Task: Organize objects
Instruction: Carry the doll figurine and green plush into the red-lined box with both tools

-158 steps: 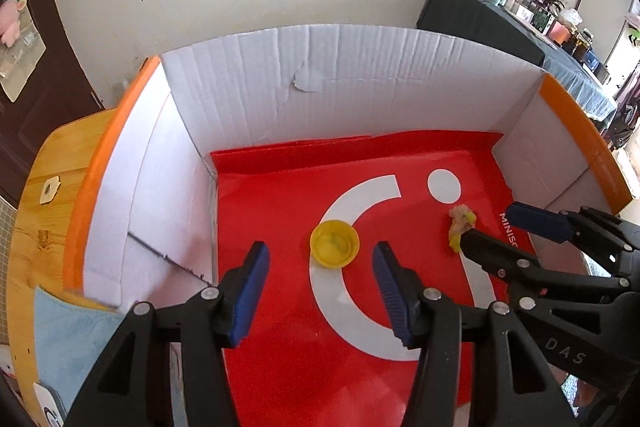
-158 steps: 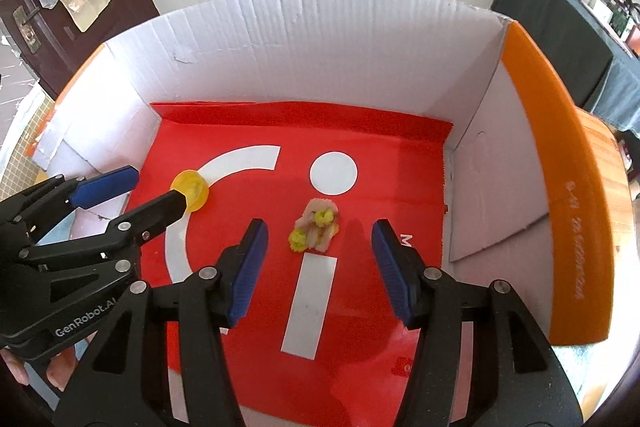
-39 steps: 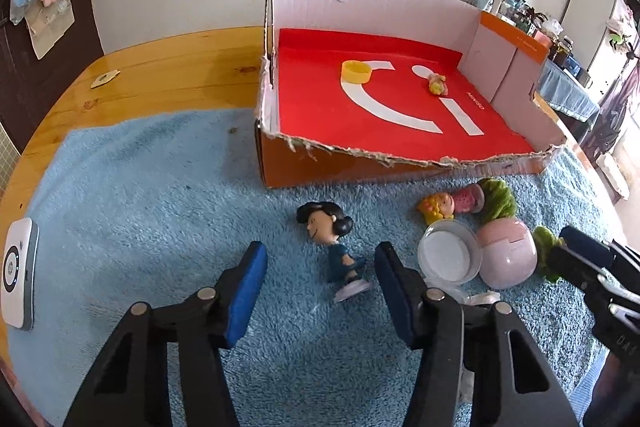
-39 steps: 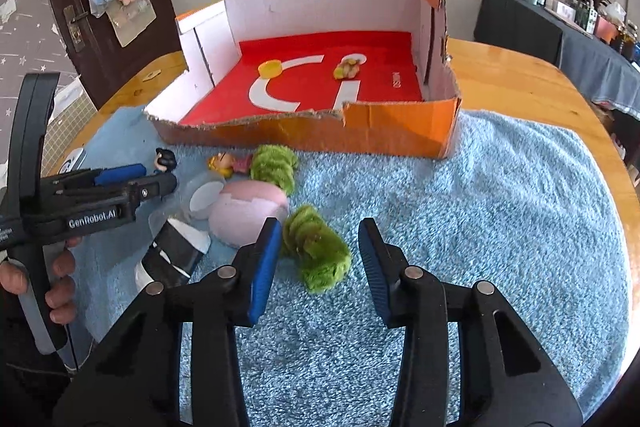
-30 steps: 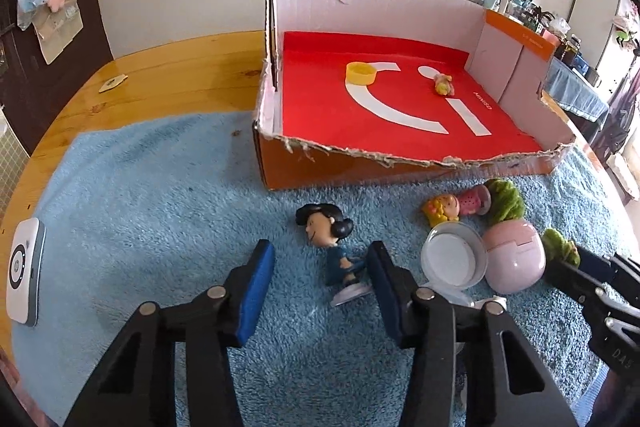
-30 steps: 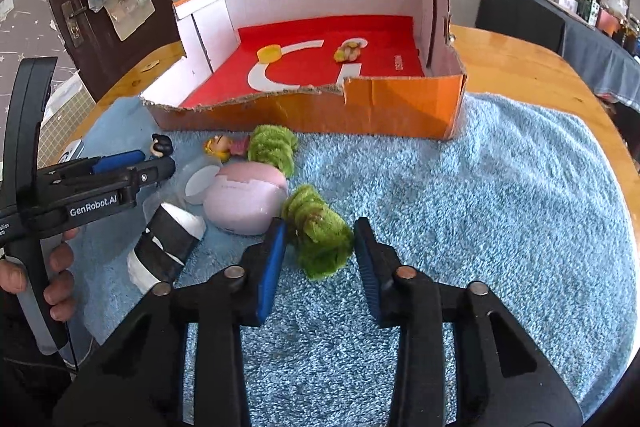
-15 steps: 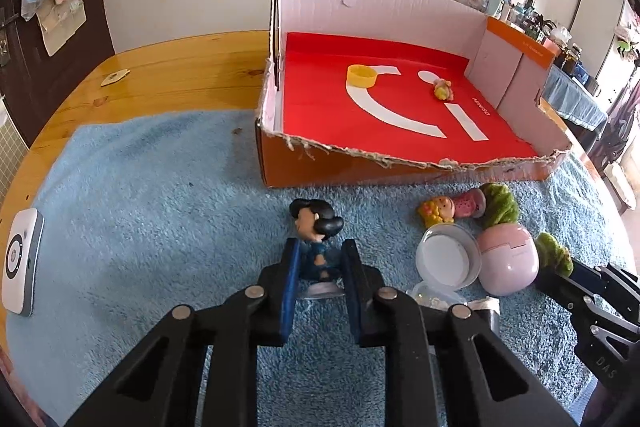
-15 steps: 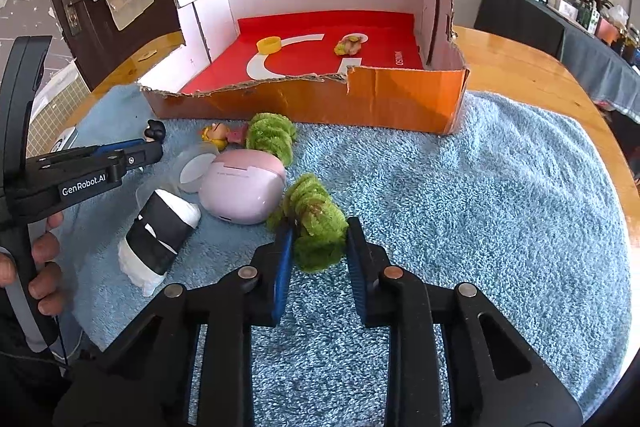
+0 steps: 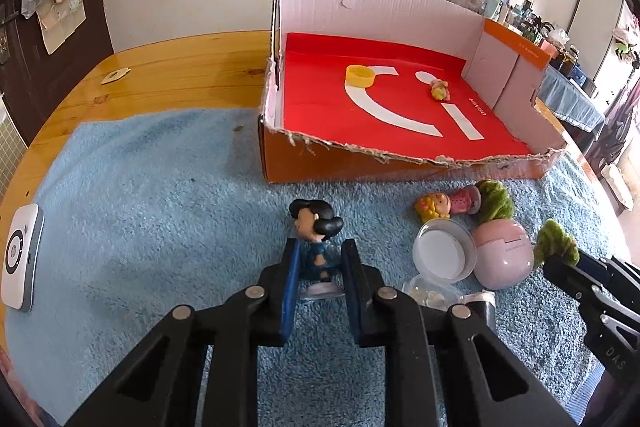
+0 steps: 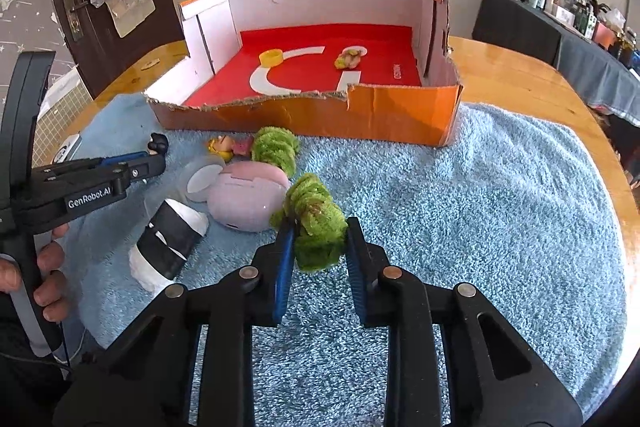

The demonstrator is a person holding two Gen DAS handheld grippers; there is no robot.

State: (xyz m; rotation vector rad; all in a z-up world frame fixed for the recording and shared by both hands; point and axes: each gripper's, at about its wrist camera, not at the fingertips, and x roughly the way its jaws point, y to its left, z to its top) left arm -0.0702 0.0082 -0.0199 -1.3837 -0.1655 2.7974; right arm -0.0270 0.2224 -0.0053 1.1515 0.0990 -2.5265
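Figurine and green fuzzy toy: both in our grip on the blue towel.
Left gripper and right gripper clench them; the box lies straight ahead, far side.

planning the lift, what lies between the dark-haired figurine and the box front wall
Only bare blue towel lies between the dark-haired figurine and the box front wall, shown in the left wrist view.
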